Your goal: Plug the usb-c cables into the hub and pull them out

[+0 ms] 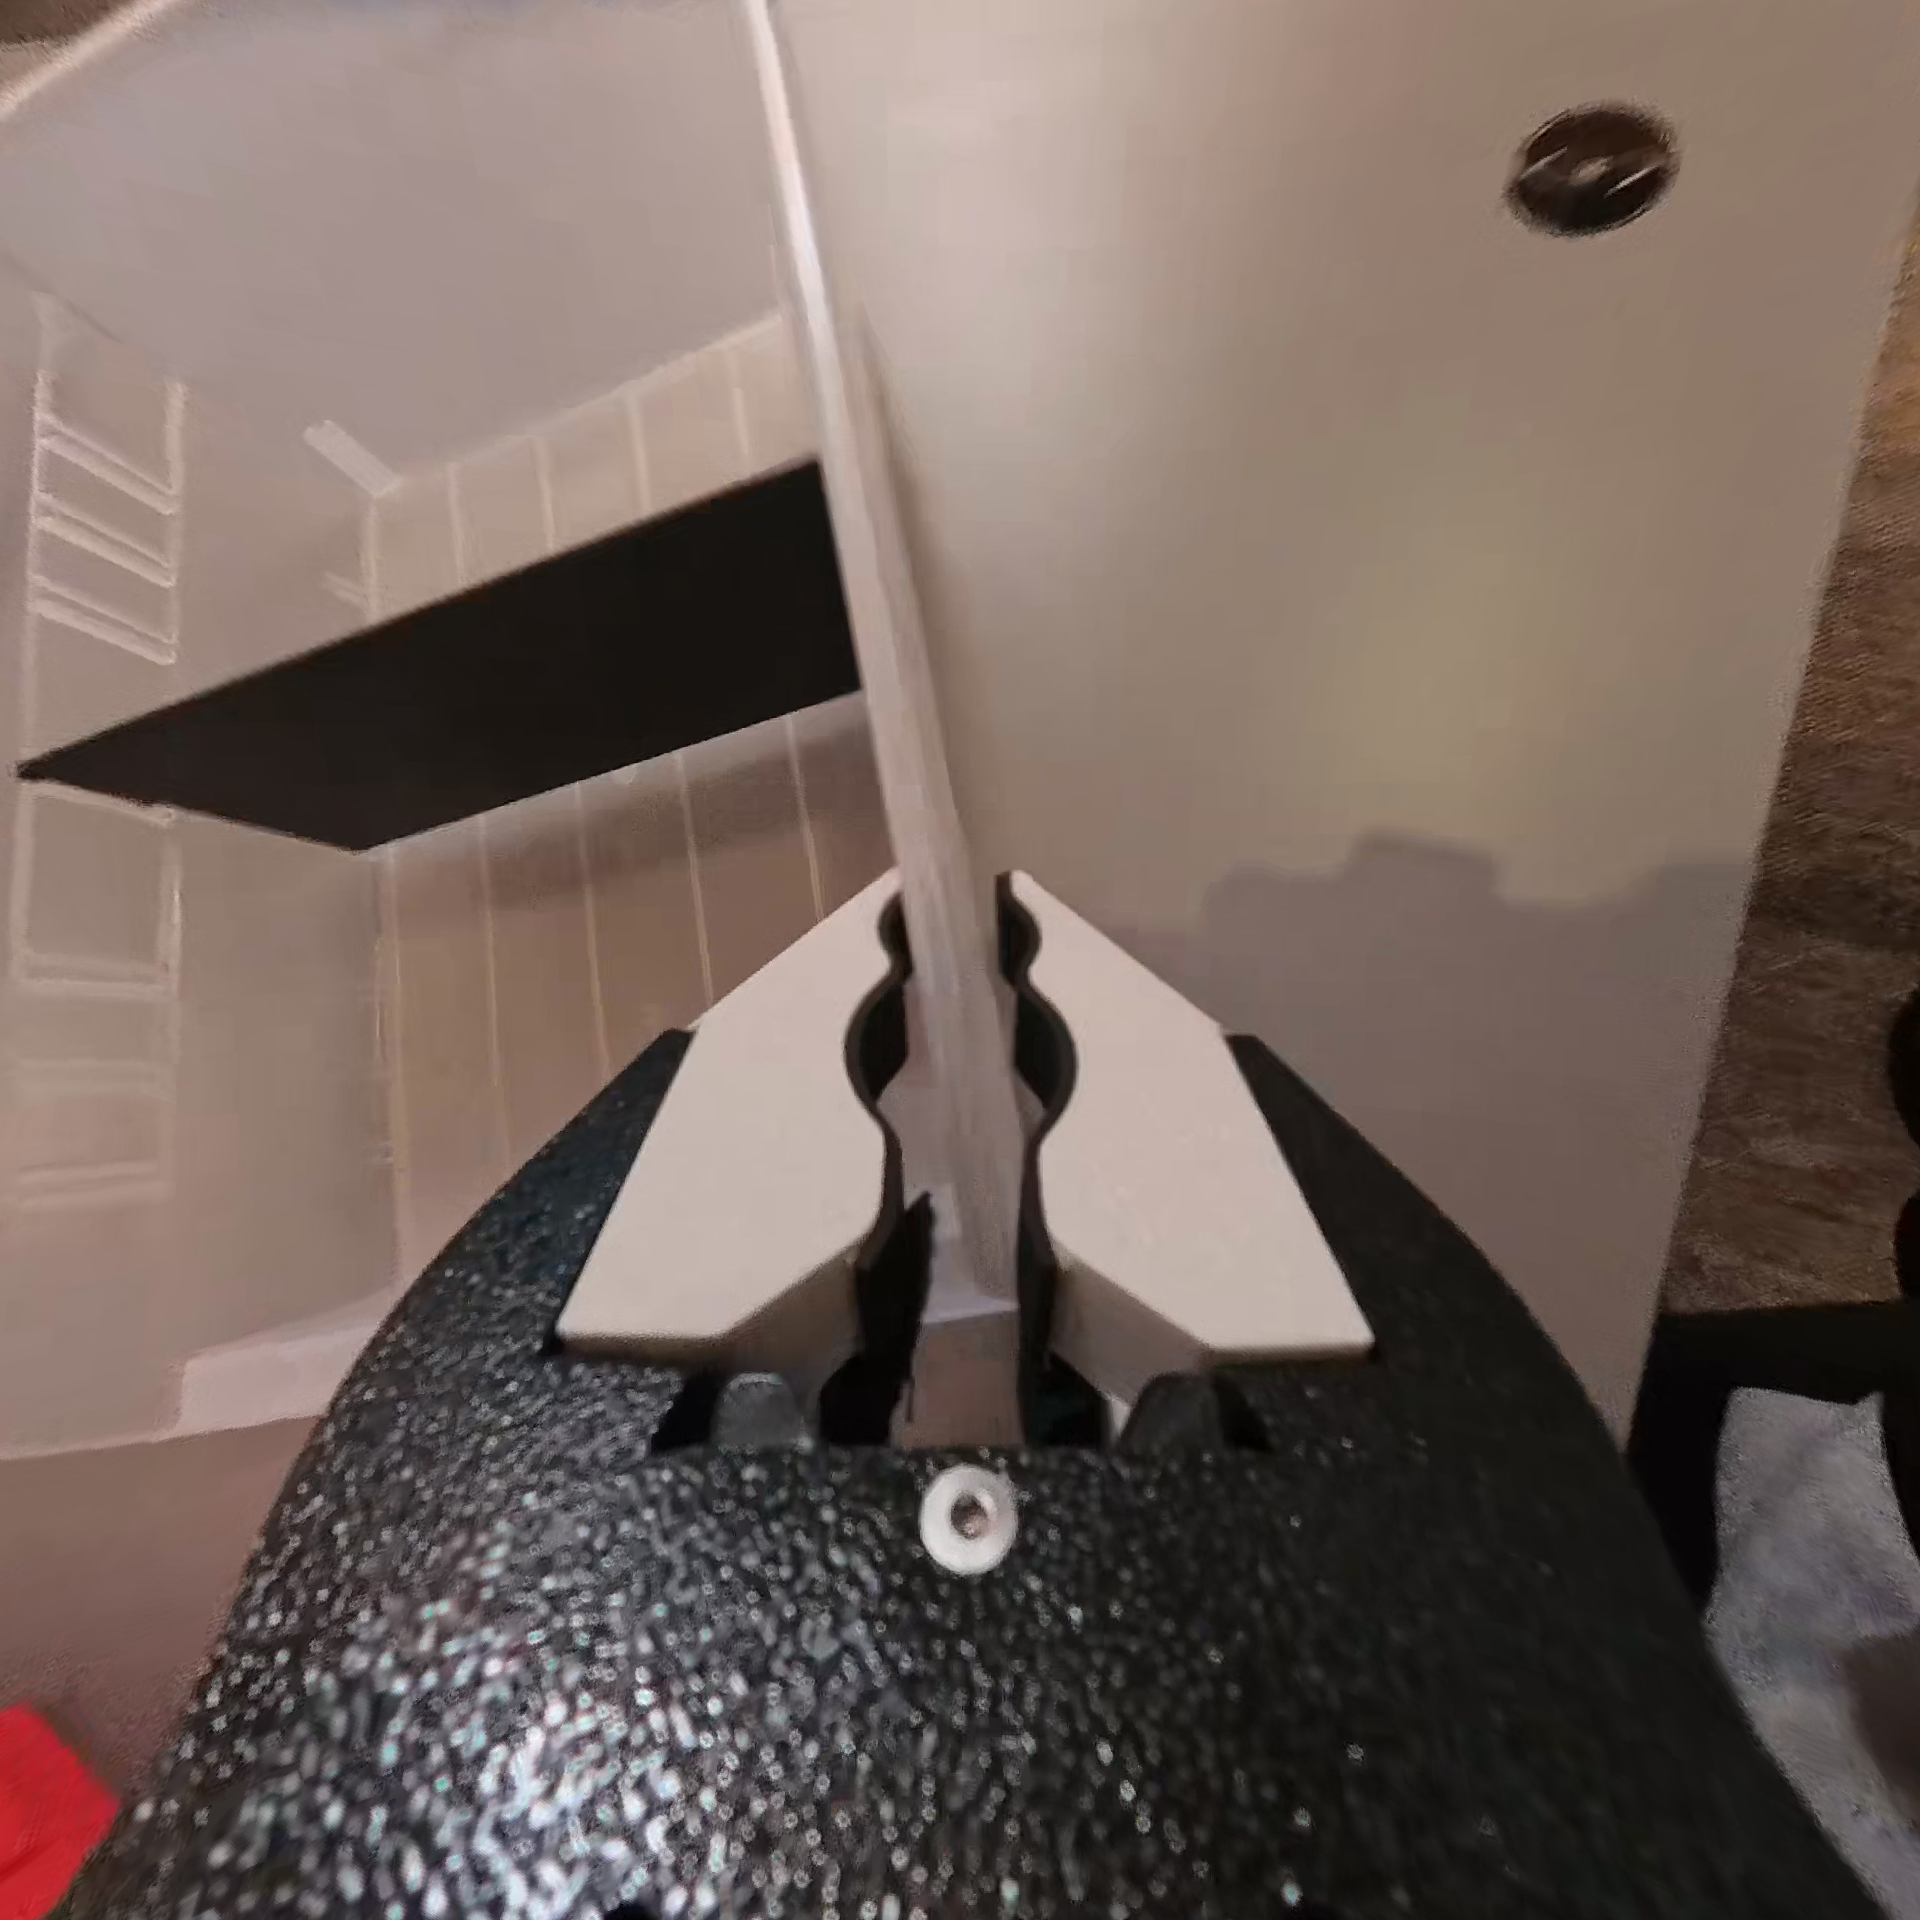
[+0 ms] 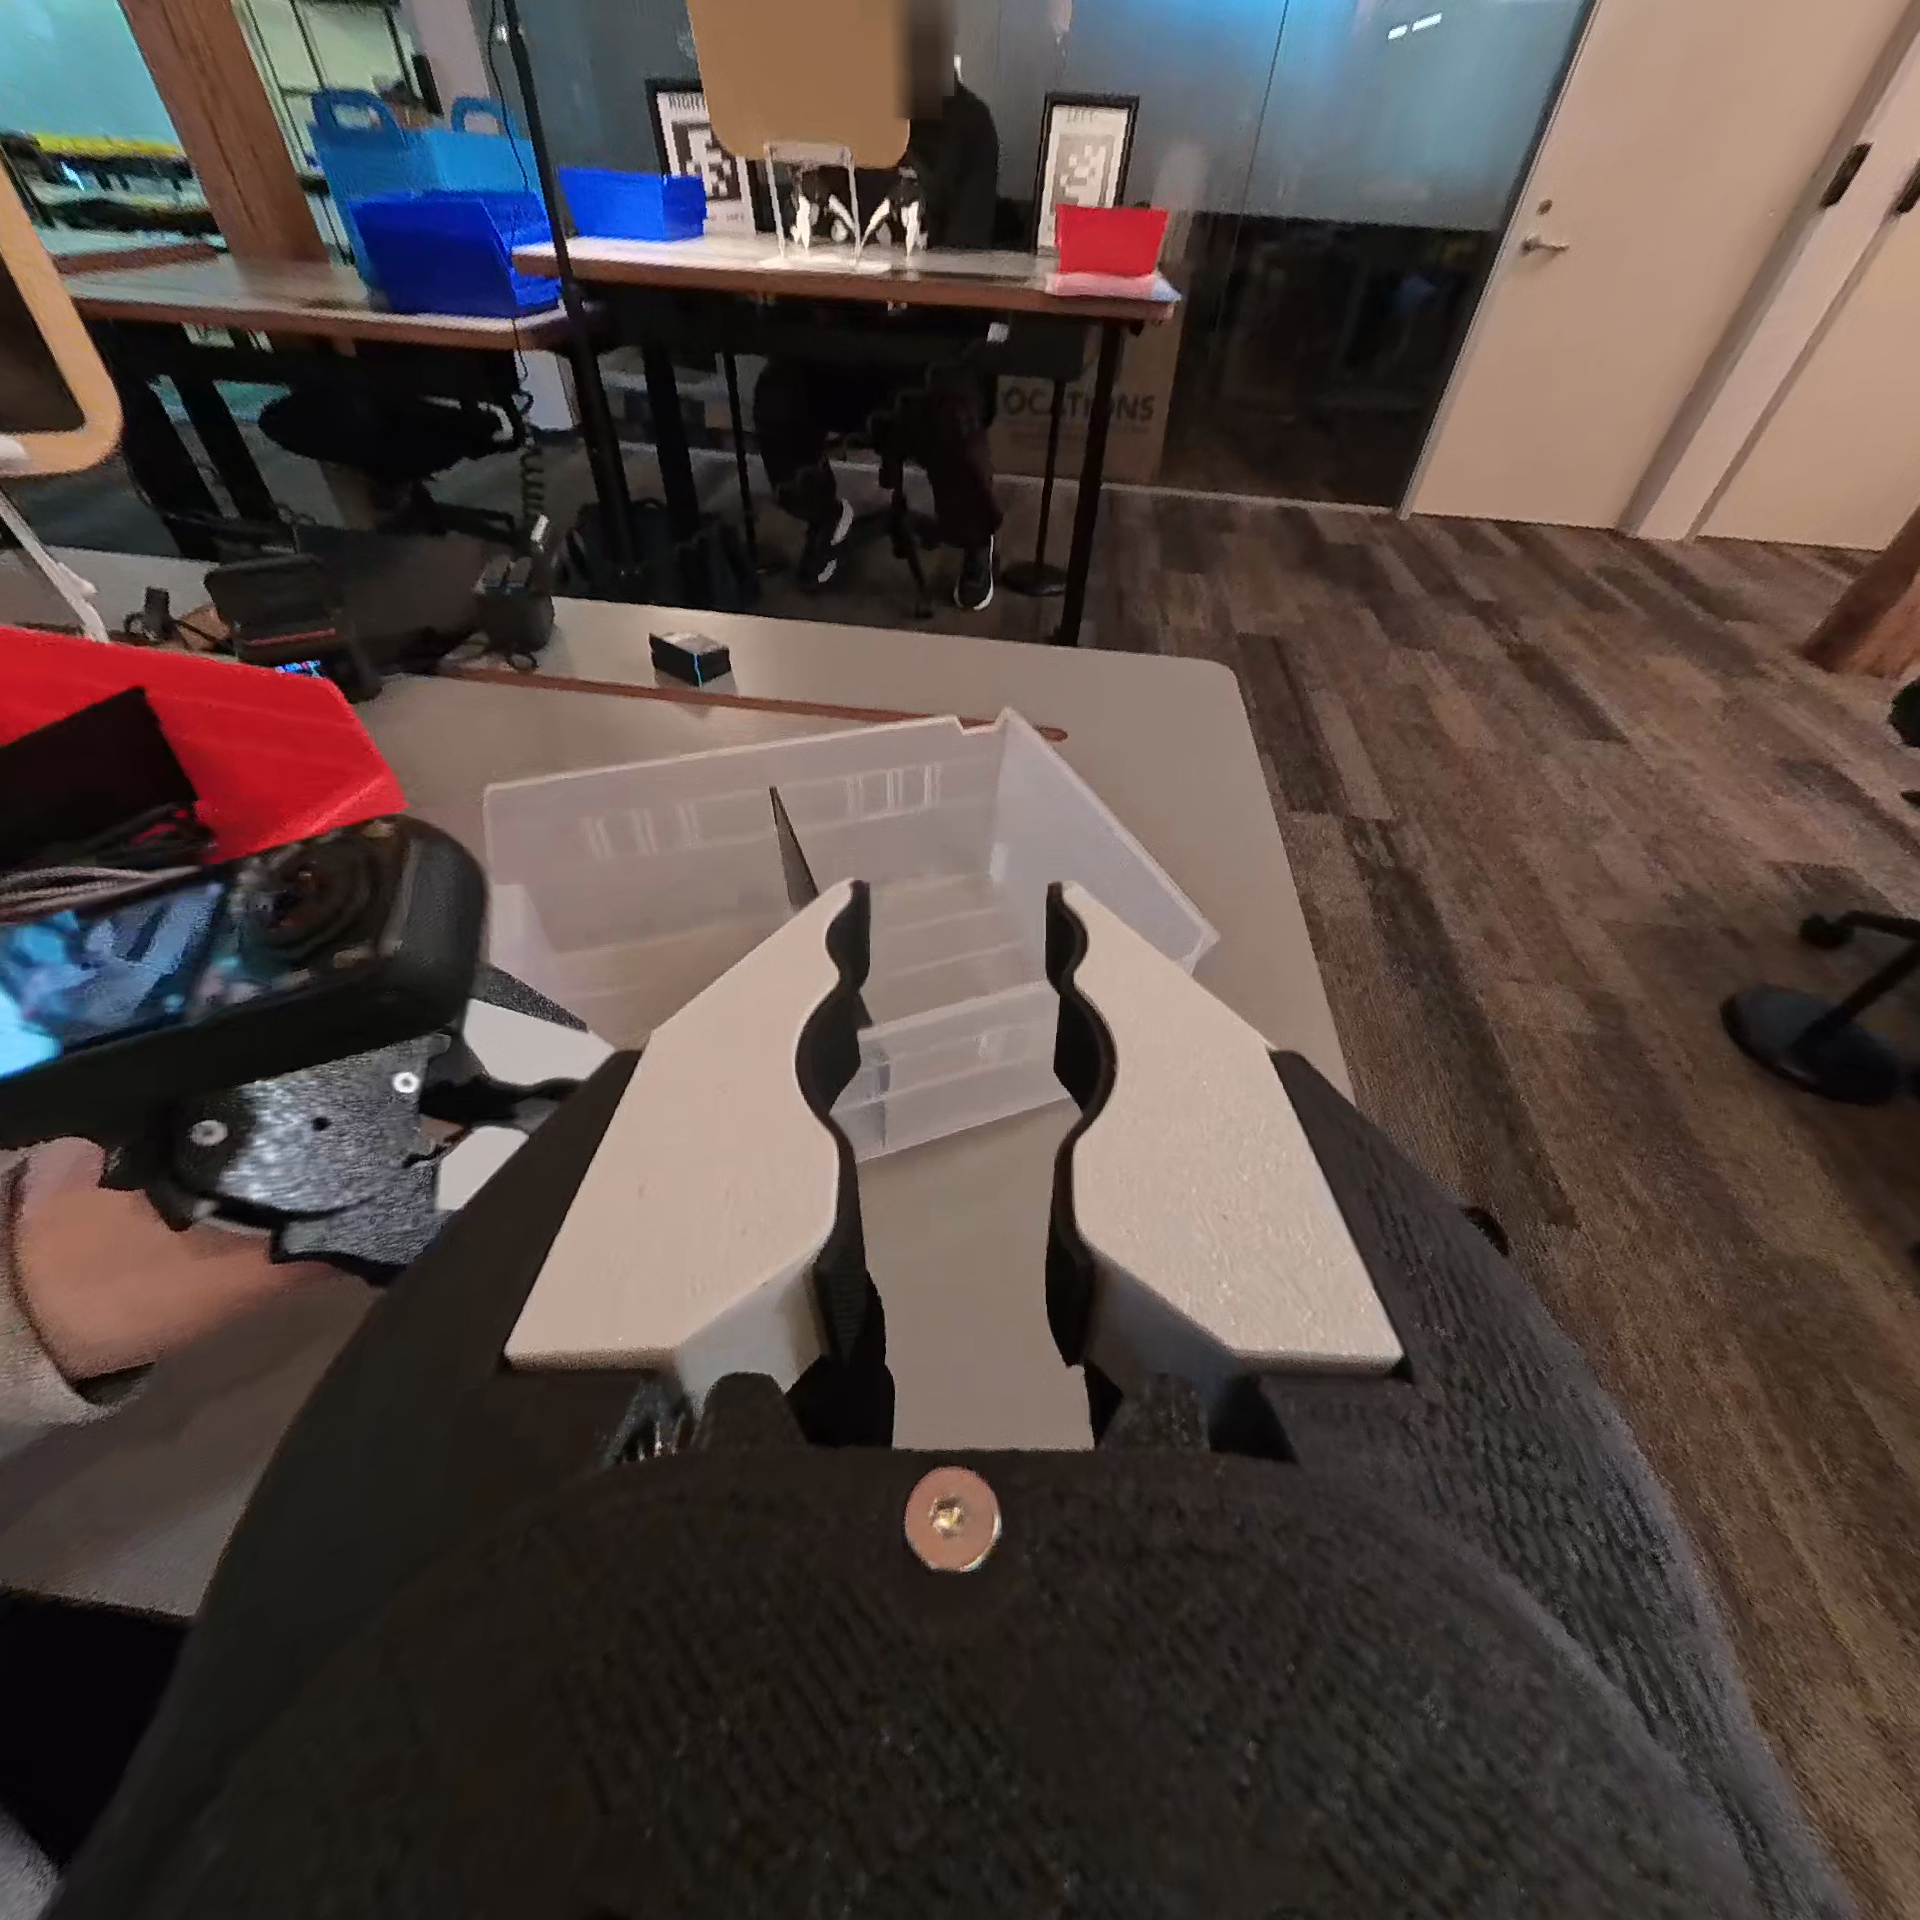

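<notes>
Office or lab workspace: rows of desks [image 2: 312, 296], office chair [image 2: 395, 426], glass partition [image 2: 1351, 208], carpet floor [image 2: 1558, 727], blue bins [image 2: 447, 249].

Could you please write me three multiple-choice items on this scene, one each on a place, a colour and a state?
1. The clear bin stands
A. on the floor
B. on the pale table
C. on a chair

2. The container left of the clear bin is
A. green
B. yellow
C. red

3. The right gripper is
A. open and empty
B. shut on a cable
C. shut on the bin's wall

Key:
1 B, since the bin's base rests on the tabletop near its far right corner.
2 C, since its slanted side in the right wrist view is plainly red.
3 A, since its two pale fingers stand apart with only table and bin showing through the gap.
</notes>
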Tool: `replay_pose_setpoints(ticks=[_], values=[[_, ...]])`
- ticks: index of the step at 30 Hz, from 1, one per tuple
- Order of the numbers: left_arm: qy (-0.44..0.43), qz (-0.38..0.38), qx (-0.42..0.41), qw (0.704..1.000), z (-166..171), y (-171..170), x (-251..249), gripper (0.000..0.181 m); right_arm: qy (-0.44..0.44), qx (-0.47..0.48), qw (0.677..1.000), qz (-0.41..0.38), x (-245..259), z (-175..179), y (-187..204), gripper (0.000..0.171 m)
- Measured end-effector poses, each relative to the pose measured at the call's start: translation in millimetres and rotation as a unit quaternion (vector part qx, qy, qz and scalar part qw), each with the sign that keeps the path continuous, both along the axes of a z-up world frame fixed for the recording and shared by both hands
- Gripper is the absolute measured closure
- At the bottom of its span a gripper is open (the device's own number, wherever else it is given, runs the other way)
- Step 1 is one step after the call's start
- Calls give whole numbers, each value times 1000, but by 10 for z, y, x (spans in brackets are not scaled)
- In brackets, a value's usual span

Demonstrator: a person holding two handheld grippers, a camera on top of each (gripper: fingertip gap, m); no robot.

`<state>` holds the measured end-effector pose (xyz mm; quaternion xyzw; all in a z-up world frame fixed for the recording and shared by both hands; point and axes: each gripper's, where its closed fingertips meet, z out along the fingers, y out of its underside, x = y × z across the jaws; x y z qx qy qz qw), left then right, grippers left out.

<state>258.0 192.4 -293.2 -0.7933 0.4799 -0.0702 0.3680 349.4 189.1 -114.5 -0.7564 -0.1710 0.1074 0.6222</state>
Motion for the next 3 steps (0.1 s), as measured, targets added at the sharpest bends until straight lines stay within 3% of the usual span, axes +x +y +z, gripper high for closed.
replay_pose_setpoints(ticks=[1,3], values=[[-19,-12,8,1000,59,-44,13,165,-5,-3,1000,2,-28,-18,13,137],[-55,-36,33,997,260,-183,-35,158,-12,-4,1000,8,-99,-26,19,137]])
